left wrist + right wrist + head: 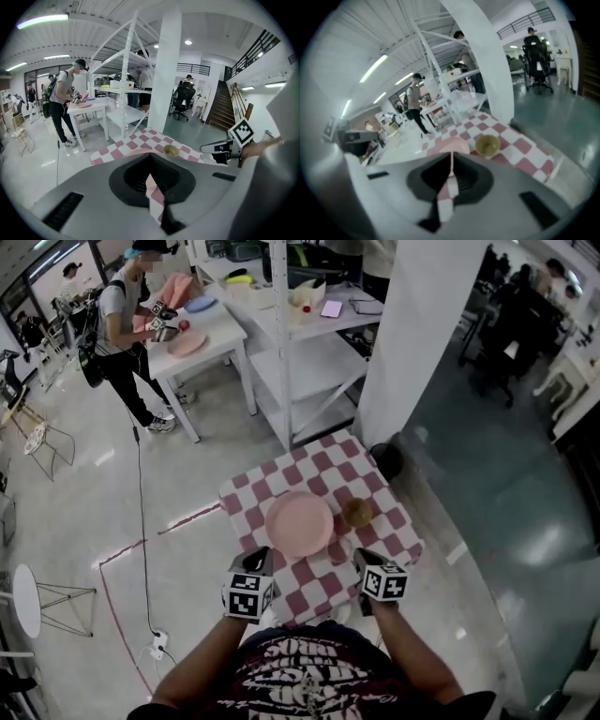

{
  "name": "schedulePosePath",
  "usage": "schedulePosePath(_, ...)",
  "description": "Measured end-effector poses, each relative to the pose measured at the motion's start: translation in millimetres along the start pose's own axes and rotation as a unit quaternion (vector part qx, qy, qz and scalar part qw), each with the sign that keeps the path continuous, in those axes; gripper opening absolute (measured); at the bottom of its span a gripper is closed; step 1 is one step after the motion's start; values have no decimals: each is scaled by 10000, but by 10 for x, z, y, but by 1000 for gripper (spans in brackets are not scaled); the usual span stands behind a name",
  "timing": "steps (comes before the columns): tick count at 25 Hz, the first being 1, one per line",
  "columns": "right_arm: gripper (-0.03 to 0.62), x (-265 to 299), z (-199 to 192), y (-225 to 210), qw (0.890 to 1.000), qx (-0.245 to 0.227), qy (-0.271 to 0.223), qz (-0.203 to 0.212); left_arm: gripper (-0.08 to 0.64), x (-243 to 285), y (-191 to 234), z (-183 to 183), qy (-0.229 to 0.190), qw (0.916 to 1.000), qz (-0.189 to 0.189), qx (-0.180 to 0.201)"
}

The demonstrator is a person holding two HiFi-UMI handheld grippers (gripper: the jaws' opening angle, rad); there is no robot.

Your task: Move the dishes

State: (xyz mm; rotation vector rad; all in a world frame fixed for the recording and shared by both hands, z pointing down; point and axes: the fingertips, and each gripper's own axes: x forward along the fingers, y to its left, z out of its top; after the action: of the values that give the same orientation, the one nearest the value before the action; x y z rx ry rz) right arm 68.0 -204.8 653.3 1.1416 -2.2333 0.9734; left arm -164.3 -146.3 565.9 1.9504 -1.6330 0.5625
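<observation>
Dark printed shirt (309, 676) of the person wearing the head camera, with both forearms reaching forward. Left gripper (264, 557): held at the near edge of the table (323, 465), fingers (135, 176) clenched together with nothing between them. Right gripper (360, 559): held at the same edge, to the right of the left one, fingers (426, 178) likewise clenched on nothing. Table: small, covered with a red-and-white checked cloth. Pink plate (299, 523): round, lying flat near the middle of the table, just beyond the two sets of fingertips and between them. Olive bowl (356, 512): small, upright, on the cloth just beside the plate's right rim; seen from the right gripper view (487, 145) it appears empty. White pillar (412, 343): standing past the table's far side. White shelving rack (300, 352): beside the pillar, carrying assorted items. Second person (127, 324): standing at a white side table (211, 343) well apart, at the upper left of the head view.
</observation>
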Motion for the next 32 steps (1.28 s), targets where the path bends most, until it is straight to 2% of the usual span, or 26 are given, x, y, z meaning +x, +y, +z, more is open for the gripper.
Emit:
schedulePosePath(4, 40, -231, 315, 457, 9986, -444, -275, -3, 26, 68, 88, 70, -71, 9995, -317, 38)
schedulePosePath(8, 41, -398, 460, 812, 9984, -325, -452, 3, 26, 111, 24, 102, -82, 9971, -751, 112)
schedulePosePath(12, 40, -556, 415, 921, 9979, -274, -518, -282, 25, 173, -103, 91, -28, 9930, -1159, 203)
schedulePosePath(16, 41, -712, 165, 839, 9970, -267, -371, -630, 25, 200, -229, 57, -45, 9904, -1373, 162)
schedulePosePath(19, 41, -741, -21, 842, 9968, -281, -247, -711, 25, 214, -296, 19, -53, 9901, -1397, 80)
schedulePosePath(24, 41, -853, -87, 846, 9964, -655, -210, -496, 25, 222, -515, -6, -11, 9918, -1277, 32)
schedulePosePath(32, 41, -1285, -229, 263, 9925, -1203, -153, -156, 26, 274, -1171, -192, 138, 9960, -793, -400)
